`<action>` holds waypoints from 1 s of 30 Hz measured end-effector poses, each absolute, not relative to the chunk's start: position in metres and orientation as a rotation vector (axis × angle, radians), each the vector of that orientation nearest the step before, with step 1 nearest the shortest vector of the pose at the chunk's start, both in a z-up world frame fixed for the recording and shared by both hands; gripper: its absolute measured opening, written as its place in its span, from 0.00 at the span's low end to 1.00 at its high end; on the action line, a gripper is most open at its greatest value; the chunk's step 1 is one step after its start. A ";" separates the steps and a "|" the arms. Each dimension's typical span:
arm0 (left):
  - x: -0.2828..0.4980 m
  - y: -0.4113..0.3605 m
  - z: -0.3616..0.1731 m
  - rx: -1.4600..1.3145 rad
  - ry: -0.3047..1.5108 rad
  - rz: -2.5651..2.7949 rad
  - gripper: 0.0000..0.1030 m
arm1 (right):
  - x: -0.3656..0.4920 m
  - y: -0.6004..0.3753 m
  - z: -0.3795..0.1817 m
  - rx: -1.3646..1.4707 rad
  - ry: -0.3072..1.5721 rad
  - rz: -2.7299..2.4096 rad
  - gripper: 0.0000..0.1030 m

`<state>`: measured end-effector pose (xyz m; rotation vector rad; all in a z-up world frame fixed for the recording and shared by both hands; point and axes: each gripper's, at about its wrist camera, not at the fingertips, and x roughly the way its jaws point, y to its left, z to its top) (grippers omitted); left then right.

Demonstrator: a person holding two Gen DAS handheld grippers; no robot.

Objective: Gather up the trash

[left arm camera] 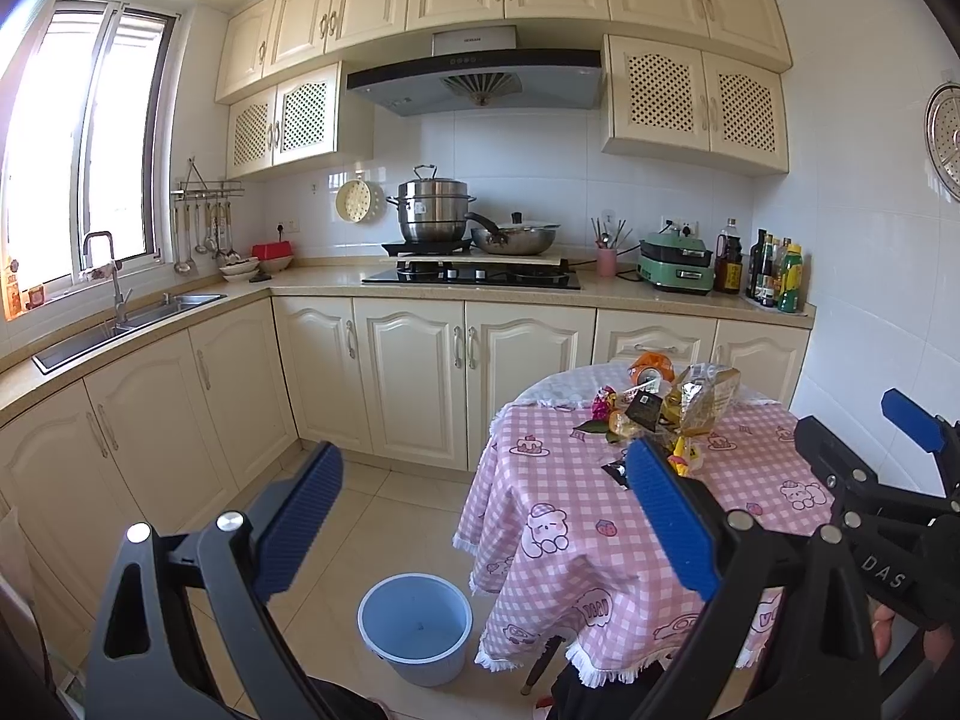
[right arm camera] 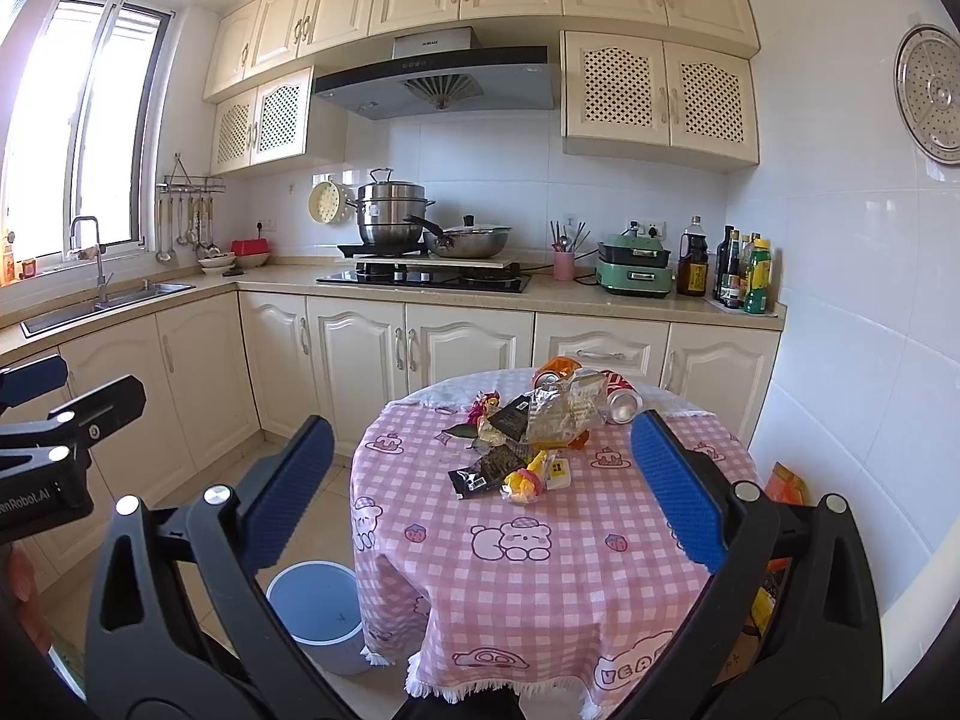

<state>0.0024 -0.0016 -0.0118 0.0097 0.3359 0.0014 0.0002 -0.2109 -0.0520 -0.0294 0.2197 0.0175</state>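
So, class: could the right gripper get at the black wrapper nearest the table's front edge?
Probably yes: the right gripper is open and the black wrapper lies ahead on the table, nothing between.

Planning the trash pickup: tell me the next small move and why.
Probably ease the right gripper forward and down toward the black wrapper at the near edge of the trash pile. Both grippers are open and hold nothing, the pile sits on the pink checked tablecloth, and the blue bin waits on the floor beside the table.

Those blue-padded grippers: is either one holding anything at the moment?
No. The left gripper and right gripper are both open and empty; the wrappers and cans lie untouched on the table.
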 end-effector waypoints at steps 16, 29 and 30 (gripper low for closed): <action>0.004 -0.003 -0.011 0.018 0.341 0.008 0.91 | 0.001 -0.209 -0.056 -0.030 0.225 0.018 0.94; 0.005 -0.004 -0.009 0.025 0.346 0.014 0.91 | 0.006 -0.203 -0.063 -0.034 0.237 0.026 0.94; 0.005 -0.004 -0.009 0.024 0.347 0.013 0.91 | 0.006 -0.204 -0.062 -0.034 0.239 0.028 0.94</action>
